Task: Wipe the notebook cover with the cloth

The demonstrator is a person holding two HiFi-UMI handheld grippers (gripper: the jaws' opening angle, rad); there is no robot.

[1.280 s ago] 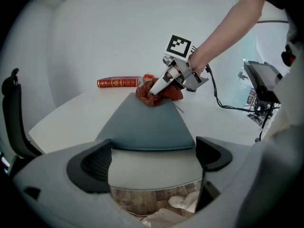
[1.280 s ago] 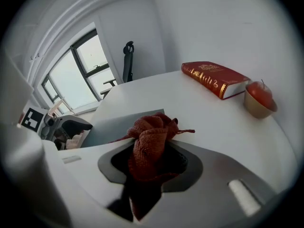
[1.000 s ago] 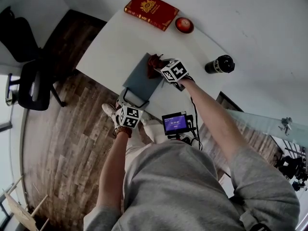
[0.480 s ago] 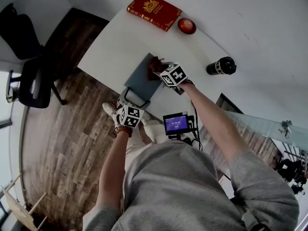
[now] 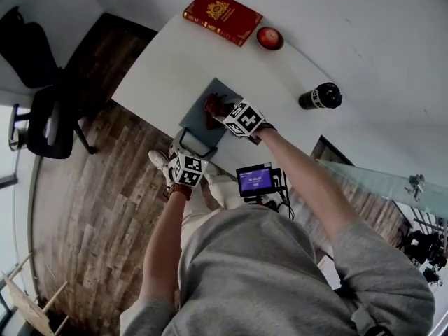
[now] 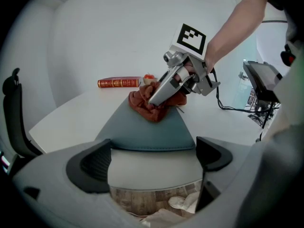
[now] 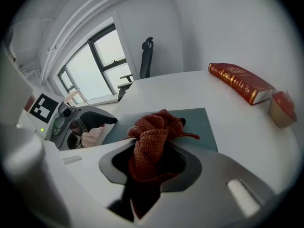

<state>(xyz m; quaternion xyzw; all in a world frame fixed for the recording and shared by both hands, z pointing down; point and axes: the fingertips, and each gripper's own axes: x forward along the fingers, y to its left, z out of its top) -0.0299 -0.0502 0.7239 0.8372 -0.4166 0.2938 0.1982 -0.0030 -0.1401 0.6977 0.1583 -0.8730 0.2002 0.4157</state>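
The slate-blue rectangular notebook [image 5: 199, 126] lies at the white table's [image 5: 161, 61] near edge. The rust-red knitted cloth [image 5: 211, 106] sits bunched on its cover, pinched tight in the right gripper [image 5: 221, 110] for rubbing. The left gripper [image 5: 195, 145] brackets the near end with wide-spread jaws, likely bracing it; whether they pinch, I cannot tell.

cloth [image 7: 151, 137]: I see rough, knitted red fabric
notebook [image 6: 147, 133]: looks smooth and matt to me
table [image 5: 168, 54]: smooth, white, matt
floor [image 5: 91, 208]: wood planks
red book [image 5: 220, 14]: shiny gold print

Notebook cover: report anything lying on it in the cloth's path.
Nothing visible. The cloth, in the right gripper, rests on the notebook cover, otherwise bare; the red book sits far off.
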